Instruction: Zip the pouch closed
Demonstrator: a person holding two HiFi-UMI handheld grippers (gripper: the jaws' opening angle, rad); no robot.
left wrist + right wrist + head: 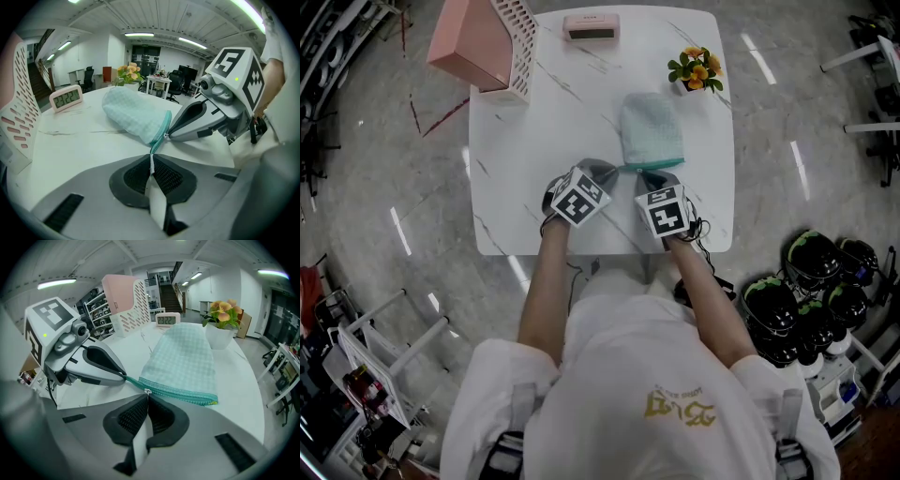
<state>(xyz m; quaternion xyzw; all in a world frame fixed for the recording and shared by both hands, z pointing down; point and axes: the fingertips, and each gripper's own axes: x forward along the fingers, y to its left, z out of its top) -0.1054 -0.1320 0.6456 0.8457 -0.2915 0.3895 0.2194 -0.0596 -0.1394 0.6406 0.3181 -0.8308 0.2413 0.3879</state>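
A mint-green checked pouch (652, 131) lies flat on the white marble table (516, 150), its teal zip (183, 392) along the near edge. My left gripper (151, 164) is shut on the zip's tape end, which juts out at the pouch's left corner. My right gripper (146, 397) is shut on the small metal zip pull (147, 391), close to that same left corner. The two grippers meet tip to tip at the pouch's near edge, the left gripper (614, 170) beside the right gripper (639, 174). The teal tape runs taut between them.
A pink slotted basket (483, 42) stands at the table's far left corner. A small pink clock (591, 26) sits at the far edge, and a white pot of orange flowers (696, 70) at the far right. Black helmets (806, 281) lie on the floor to the right.
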